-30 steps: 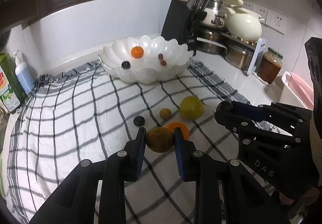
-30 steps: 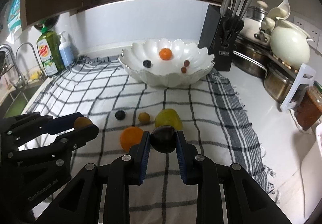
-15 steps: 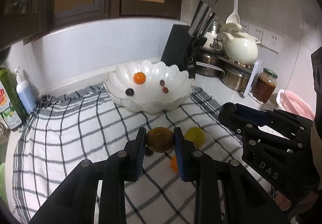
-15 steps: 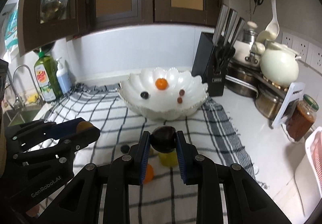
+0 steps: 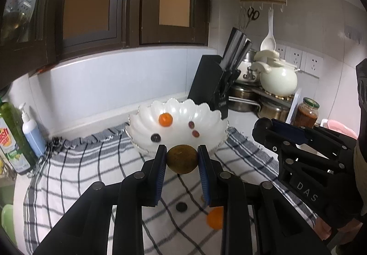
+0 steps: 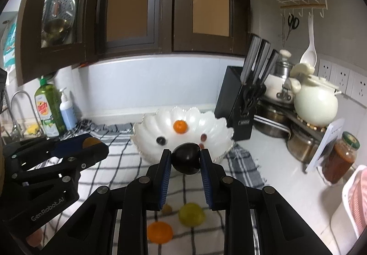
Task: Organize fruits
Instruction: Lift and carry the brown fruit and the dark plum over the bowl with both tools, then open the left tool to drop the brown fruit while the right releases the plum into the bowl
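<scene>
Where blurred, orange (image 5: pixel 215 217) half-hidden

- The bowl (image 6: pixel 183 138) sits on the cloth (image 6: pixel 119 163), toward the rear of the surface (image 6: pixel 275 163).
- In the bowl: a mandarin (image 6: pixel 180 126) and three small fruits.
- Right of the bowl, the knife block (image 6: pixel 238 103).
- Left of the bowl, two bottles (image 6: pixel 49 110).
- Before the bowl, on the cloth: loose fruits (image 6: pixel 191 213).
</scene>
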The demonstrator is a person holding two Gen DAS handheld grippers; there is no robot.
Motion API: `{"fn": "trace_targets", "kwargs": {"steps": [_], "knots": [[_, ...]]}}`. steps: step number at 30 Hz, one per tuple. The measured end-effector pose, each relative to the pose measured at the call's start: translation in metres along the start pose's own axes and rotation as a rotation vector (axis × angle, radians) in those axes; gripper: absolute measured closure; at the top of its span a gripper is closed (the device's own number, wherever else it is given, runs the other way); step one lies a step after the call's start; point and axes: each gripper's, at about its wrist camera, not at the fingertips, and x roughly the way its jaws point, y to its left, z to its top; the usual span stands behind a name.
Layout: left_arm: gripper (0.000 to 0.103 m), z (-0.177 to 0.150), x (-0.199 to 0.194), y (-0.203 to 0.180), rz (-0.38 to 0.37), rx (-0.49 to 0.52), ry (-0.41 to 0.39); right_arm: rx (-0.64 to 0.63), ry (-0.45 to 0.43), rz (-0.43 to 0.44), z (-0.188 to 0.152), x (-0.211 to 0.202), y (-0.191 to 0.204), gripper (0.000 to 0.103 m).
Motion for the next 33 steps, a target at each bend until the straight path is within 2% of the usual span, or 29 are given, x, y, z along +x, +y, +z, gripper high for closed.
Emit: {"fn": "trace_targets", "kwargs": {"steps": [18,24,33], "knots": [[0.075,0.060,0.046,0.020,0.049,-0.015,-0.056,-0.004,-0.070,-0.009,0.056,0.049,-0.021,0.076],[0.075,0.073,0.076,0.029,0.043,-0.028,-0.021,0.022,-0.043,-0.024,0.069,0.080,-0.031,0.076],[0.075,0.085,0.123,0.046,0.030,-0.053,0.082,0.027,0.018,-0.029,0.080,0.122,-0.034,0.076]]}}
